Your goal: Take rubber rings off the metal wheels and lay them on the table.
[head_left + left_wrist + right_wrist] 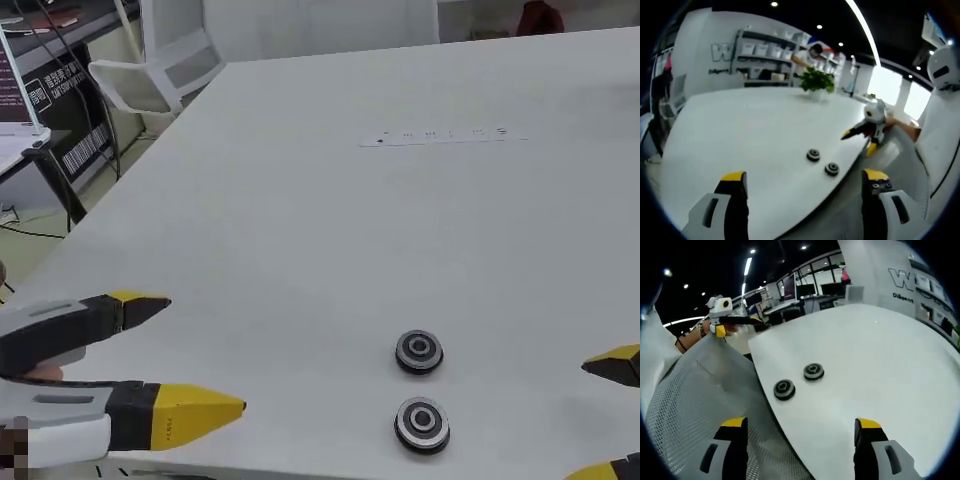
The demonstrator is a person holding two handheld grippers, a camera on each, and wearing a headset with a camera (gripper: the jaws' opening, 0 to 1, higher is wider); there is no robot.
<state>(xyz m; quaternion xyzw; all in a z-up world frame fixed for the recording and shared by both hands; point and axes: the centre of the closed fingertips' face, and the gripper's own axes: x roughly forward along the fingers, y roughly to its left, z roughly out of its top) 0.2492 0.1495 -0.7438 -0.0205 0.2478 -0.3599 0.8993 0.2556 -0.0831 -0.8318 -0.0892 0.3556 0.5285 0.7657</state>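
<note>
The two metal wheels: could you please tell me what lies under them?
The far wheel and the near wheel lie flat on the white table, close to its edge. Their lower faces and anything directly beneath are covered by the wheels themselves.

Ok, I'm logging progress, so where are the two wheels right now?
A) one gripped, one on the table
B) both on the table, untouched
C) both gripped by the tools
B: the far wheel and near wheel lie on the table, with the open left tool and right tool apart from them.
</note>
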